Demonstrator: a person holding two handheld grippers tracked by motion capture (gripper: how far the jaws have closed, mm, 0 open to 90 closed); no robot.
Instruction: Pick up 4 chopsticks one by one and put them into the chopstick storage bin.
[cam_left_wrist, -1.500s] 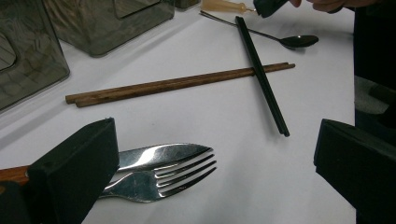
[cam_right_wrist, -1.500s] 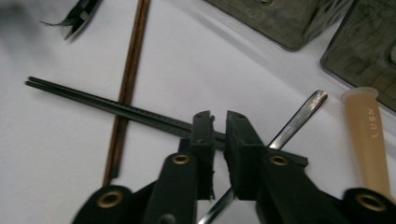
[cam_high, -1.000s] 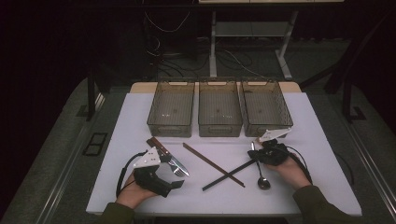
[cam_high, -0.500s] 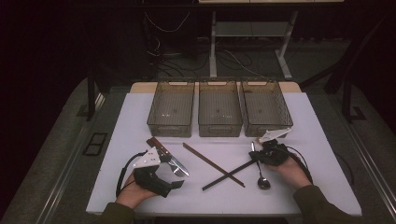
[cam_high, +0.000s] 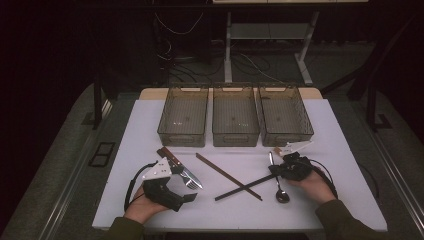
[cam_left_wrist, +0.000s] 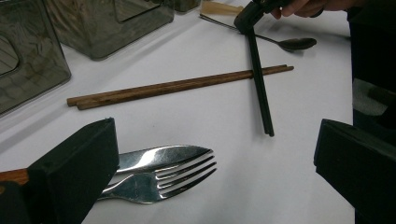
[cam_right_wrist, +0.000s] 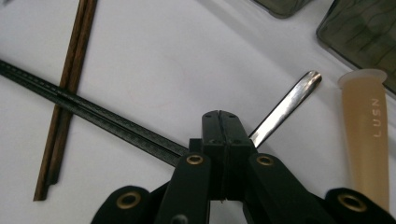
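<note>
My left gripper (cam_high: 186, 193) (cam_left_wrist: 217, 140) lies at the front left, open wide. Its jaws stand on either side of a steel fork (cam_left_wrist: 173, 176) (cam_high: 193, 183) and a wooden-handled knife (cam_high: 168, 155), touching neither. My right gripper (cam_high: 276, 170) (cam_right_wrist: 219, 125) is shut, its jaws pressed flat together. Its tips sit at the end of the black chopsticks (cam_high: 242, 189) (cam_right_wrist: 93, 114) (cam_left_wrist: 259, 84) and over the handle of a spoon (cam_right_wrist: 285, 109) (cam_high: 282, 196). The chopsticks' end is hidden under the jaws. Brown wooden chopsticks (cam_high: 227, 175) (cam_left_wrist: 177, 86) cross the black pair.
Three smoky plastic bins (cam_high: 182, 137) (cam_high: 235, 139) (cam_high: 287, 137) stand in a row at the back of the white table (cam_high: 340, 150). A beige plastic handle (cam_right_wrist: 369, 135) (cam_high: 276, 150) lies by the right gripper, close to the right bin.
</note>
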